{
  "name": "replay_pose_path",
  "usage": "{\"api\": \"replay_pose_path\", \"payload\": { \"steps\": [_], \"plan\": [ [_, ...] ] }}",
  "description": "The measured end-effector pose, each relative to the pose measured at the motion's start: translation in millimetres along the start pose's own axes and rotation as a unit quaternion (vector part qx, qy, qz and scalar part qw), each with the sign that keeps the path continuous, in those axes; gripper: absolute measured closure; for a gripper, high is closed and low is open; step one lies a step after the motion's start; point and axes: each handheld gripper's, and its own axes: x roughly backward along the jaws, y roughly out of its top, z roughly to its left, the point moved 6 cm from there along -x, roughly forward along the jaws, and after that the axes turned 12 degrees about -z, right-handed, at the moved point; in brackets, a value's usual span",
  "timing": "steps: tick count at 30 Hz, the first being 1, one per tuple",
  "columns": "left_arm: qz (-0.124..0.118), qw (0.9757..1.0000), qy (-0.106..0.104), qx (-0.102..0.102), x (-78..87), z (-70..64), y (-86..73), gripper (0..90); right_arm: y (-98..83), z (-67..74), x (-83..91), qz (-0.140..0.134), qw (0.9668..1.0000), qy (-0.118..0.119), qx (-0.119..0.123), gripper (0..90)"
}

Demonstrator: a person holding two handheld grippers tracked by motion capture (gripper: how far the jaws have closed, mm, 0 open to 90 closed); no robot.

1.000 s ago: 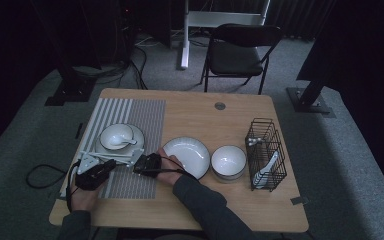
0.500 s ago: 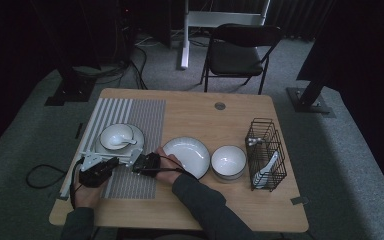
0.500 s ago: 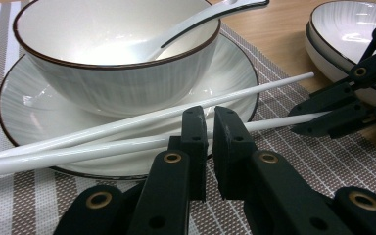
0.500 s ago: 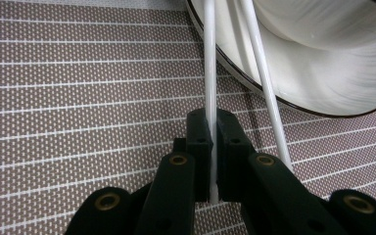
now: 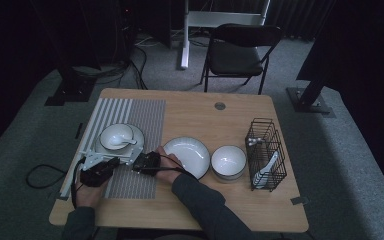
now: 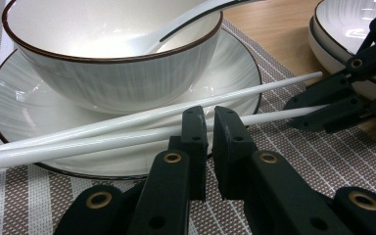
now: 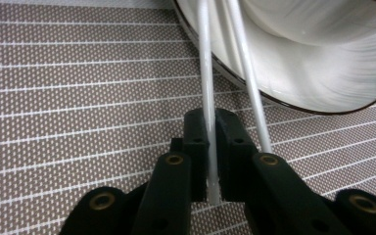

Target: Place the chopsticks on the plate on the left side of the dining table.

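Note:
Two white chopsticks point(image 6: 103, 129) lie side by side across the front rim of a saucer point(image 6: 10, 98) on the striped placemat point(image 5: 145, 120). On the saucer stands a white bowl point(image 5: 116, 136) with a spoon point(image 5: 125, 141) in it. My right gripper point(image 7: 211, 122) has one chopstick point(image 7: 206, 88) between its jaws near its end. The jaws have just been opening a little, but the pads still touch the stick. It also appears at the right of the left gripper view point(image 6: 293, 113). My left gripper point(image 6: 209, 117) is shut just in front of the chopsticks, with nothing between its jaws.
A larger white plate point(image 5: 186, 156) and a second bowl point(image 5: 228, 161) sit to the right of the placemat. A black wire basket point(image 5: 266, 152) with a spoon point(image 5: 267, 167) stands at the table's right. A folding chair point(image 5: 240, 52) is beyond the far edge.

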Motion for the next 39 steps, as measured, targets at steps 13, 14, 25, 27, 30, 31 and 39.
{"api": "replay_pose_path", "payload": {
  "steps": [13,14,25,27,30,31,39],
  "plan": [
    [0.003,1.0,0.004,0.005,-4.3,1.4,0.0,84.5,-0.2,-3.7,9.1,-0.007,0.9999,-0.005,-0.012,76.2],
    [0.003,1.0,0.005,0.005,-4.5,1.7,-0.1,84.5,-0.5,-4.0,11.0,-0.01,0.9998,-0.005,-0.014,75.6],
    [0.002,0.9999,0.01,0.009,-6.0,3.8,0.4,84.5,-7.1,-19.0,38.7,-0.034,0.9985,-0.004,-0.043,70.1],
    [0.002,0.9999,0.01,0.008,-6.1,4.3,1.1,84.5,-7.9,-22.4,41.6,-0.037,0.9982,-0.007,-0.047,70.0],
    [0.002,0.9999,0.01,0.006,-6.9,4.3,2.2,84.5,-9.4,-29.2,45.3,-0.039,0.9976,-0.014,-0.056,70.0],
    [0.002,0.9999,0.009,0.007,-7.4,4.0,2.3,84.5,-10.0,-31.8,46.2,-0.039,0.9973,-0.018,-0.06,70.1],
    [0.004,0.9999,0.009,0.01,-10.0,3.7,1.8,84.5,-7.6,-44.1,51.1,-0.042,0.995,-0.038,-0.082,70.9]
  ]
}}
